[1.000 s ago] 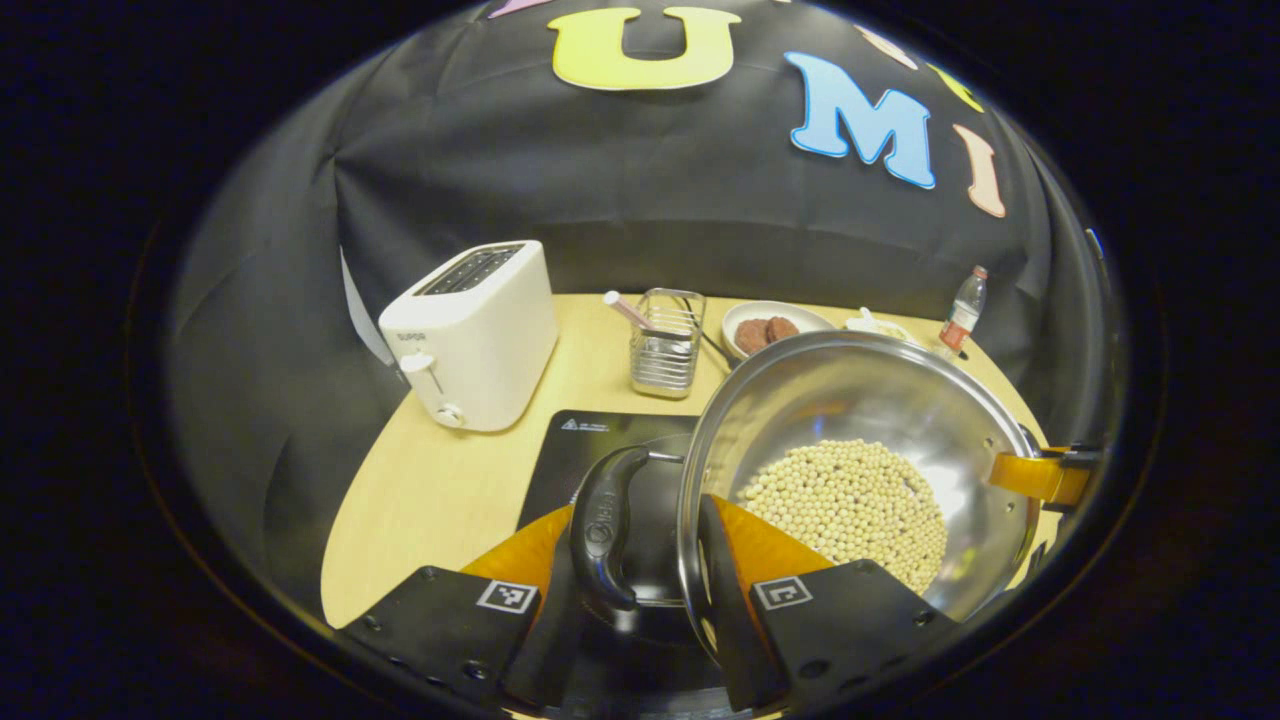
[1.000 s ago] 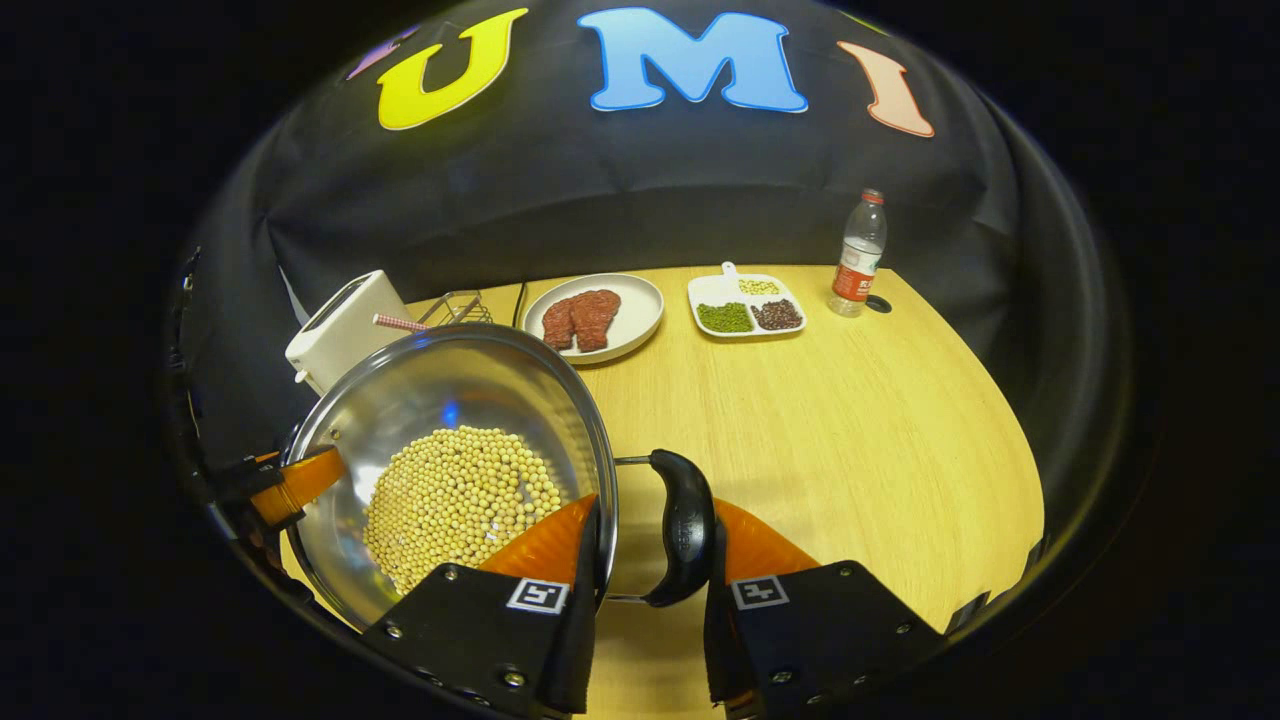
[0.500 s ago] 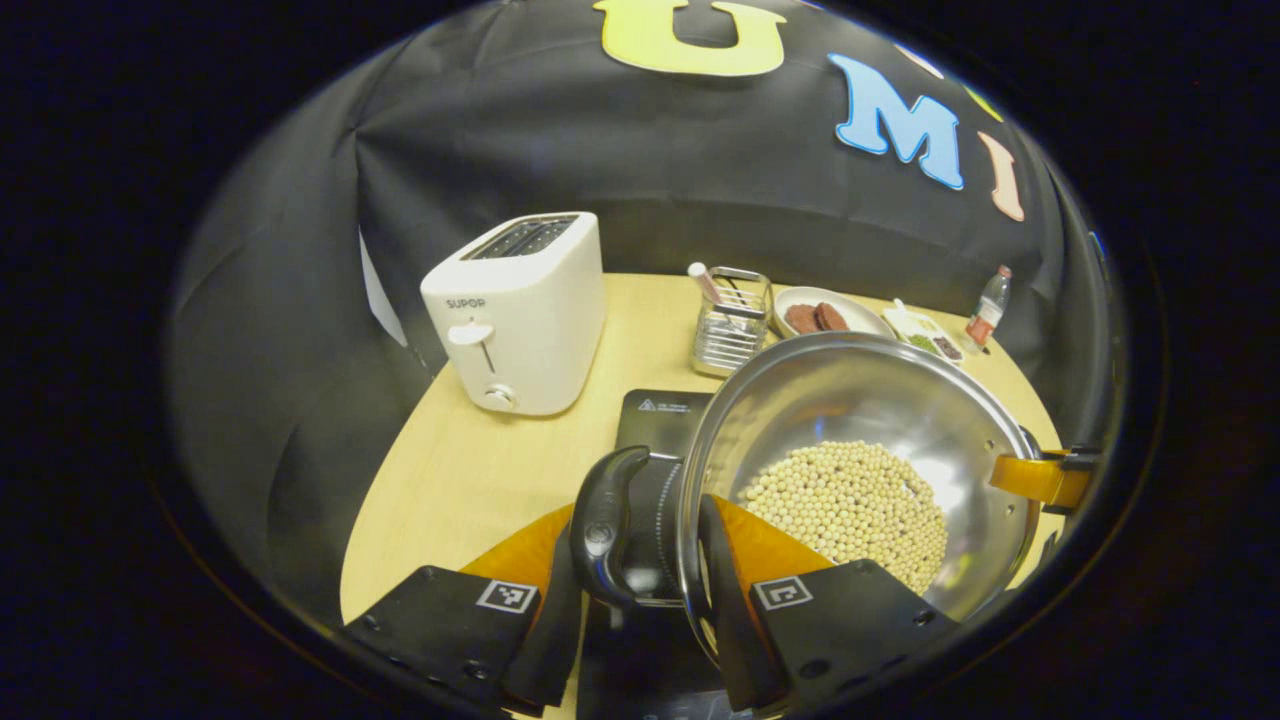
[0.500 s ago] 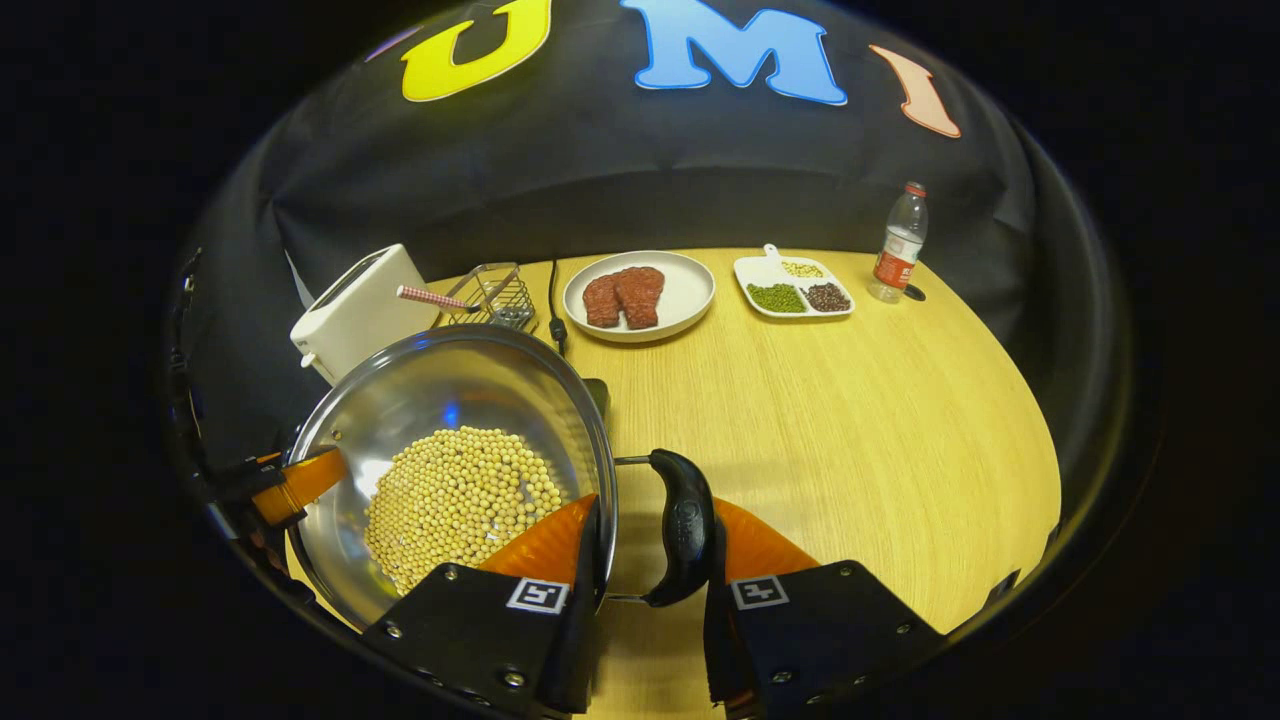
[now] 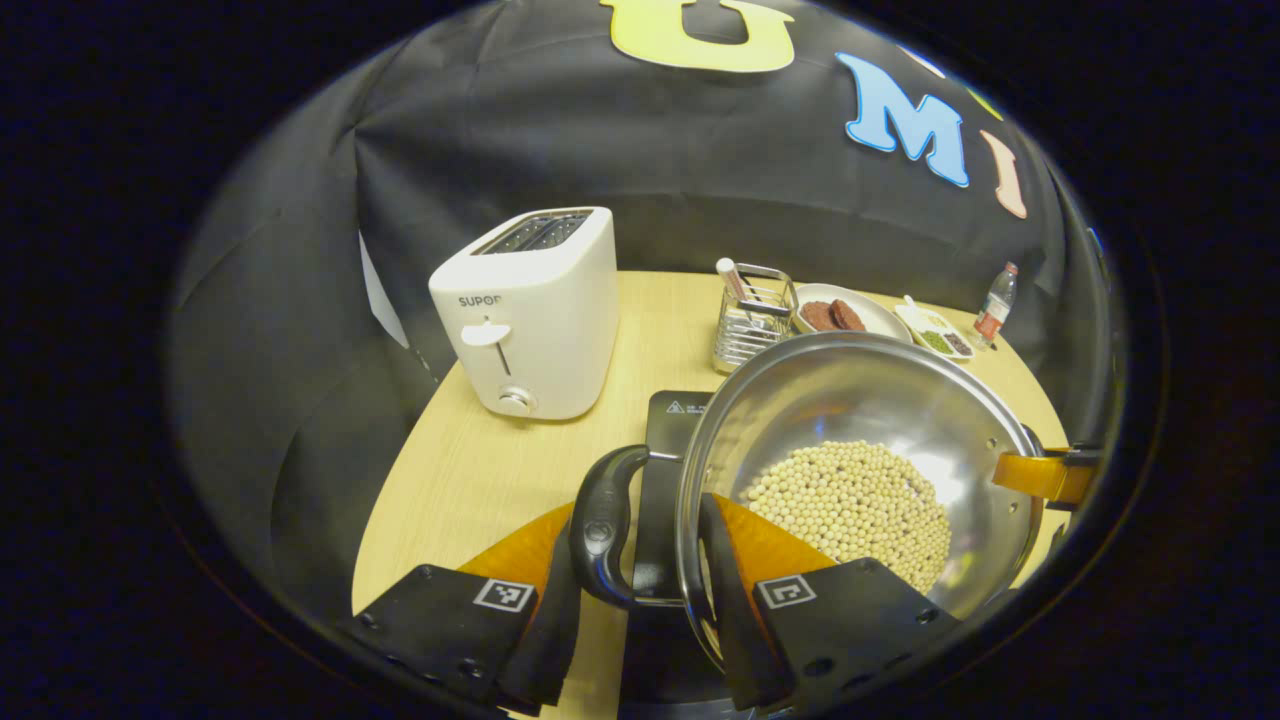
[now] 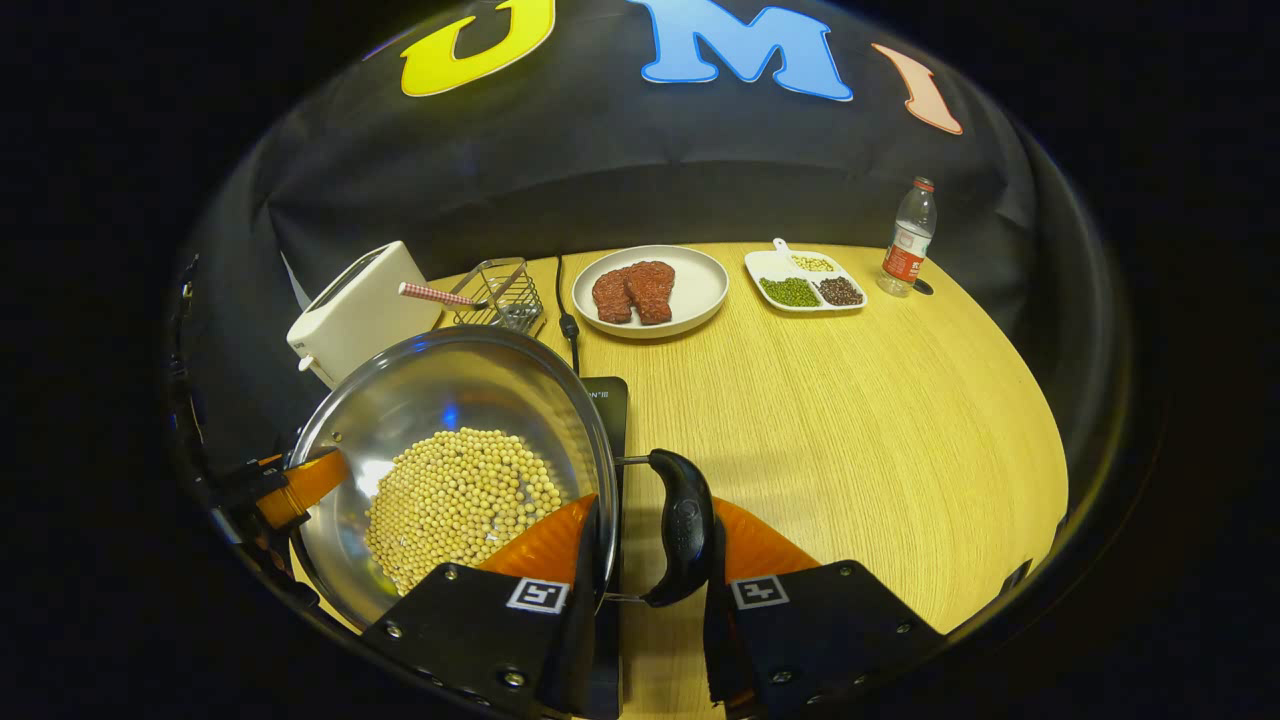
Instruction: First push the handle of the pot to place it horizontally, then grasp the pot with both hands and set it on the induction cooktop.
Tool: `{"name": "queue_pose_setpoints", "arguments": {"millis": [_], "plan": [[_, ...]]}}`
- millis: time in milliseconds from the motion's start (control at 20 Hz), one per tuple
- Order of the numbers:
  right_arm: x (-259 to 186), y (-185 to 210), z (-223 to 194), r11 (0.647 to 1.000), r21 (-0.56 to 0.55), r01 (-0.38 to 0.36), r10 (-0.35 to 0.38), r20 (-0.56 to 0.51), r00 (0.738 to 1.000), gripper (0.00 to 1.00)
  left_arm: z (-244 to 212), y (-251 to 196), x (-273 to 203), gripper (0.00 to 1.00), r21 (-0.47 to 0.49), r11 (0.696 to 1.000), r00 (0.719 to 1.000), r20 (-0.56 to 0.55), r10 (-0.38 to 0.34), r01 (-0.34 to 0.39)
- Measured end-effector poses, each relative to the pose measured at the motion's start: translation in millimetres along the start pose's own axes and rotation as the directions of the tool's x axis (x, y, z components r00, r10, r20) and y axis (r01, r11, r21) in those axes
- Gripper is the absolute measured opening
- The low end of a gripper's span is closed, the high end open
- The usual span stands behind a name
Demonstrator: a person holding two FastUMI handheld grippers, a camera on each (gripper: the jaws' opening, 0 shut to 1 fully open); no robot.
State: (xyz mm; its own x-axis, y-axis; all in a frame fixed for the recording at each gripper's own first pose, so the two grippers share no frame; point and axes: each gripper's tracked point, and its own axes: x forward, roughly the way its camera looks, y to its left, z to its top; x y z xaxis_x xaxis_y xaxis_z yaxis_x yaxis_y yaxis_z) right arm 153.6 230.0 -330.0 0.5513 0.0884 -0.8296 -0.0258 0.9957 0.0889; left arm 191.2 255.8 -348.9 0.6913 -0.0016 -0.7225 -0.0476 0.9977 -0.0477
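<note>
Pot (image 5: 860, 470) of beans (image 5: 850, 505) carried above cooktop (image 5: 665, 440), left gripper (image 5: 640, 560) and right gripper (image 6: 650, 540) each clamped on a side handle (rim included); uneven lowering risks tilt and spilled beans.

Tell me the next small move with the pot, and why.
Probably lower it gently. Both the left gripper and right gripper grip the pot by its handles, level, beans inside, and the black cooktop lies right beneath it.
</note>
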Motion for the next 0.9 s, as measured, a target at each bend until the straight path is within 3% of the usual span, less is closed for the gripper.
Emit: {"name": "queue_pose_setpoints", "arguments": {"millis": [200, 350, 400, 500, 750, 900], "plan": [[0, -1, 0, 1.0, 0.009, -0.014, 0.014, 0.011, 1.0, 0.49, -1, 1, 0, 0.72, 0.008, 1.0, 0.999, 0.025, 0.021, -0.021], [-3, 6, -1, 0.999, -0.013, -0.041, 0.041, 0.036, 0.999, 0.58, 6, -5, -6, 0.87, 0.044, 0.999, 0.997, 0.079, 0.026, -0.03], [-3, 8, 5, 0.999, -0.026, -0.041, 0.042, 0.055, 0.998, 0.77, 9, -7, -8, 0.92, 0.055, 0.998, 0.995, 0.091, 0.029, -0.034], [-5, 6, 7, 0.999, -0.046, -0.025, 0.029, 0.077, 0.997, 0.96, 12, -5, -10, 1.0, 0.056, 0.997, 0.993, 0.108, 0.04, -0.046], [-13, 4, 10, 0.998, -0.053, -0.021, 0.026, 0.099, 0.995, 0.99, 15, 8, -18, 1.0, 0.029, 0.995, 0.987, 0.134, 0.092, -0.097], [-24, -1, 21, 0.999, -0.038, -0.019, 0.025, 0.145, 0.989, 0.99, 26, 4, -31, 1.0, 0.002, 0.997, 0.98, 0.181, 0.08, -0.081]]}}
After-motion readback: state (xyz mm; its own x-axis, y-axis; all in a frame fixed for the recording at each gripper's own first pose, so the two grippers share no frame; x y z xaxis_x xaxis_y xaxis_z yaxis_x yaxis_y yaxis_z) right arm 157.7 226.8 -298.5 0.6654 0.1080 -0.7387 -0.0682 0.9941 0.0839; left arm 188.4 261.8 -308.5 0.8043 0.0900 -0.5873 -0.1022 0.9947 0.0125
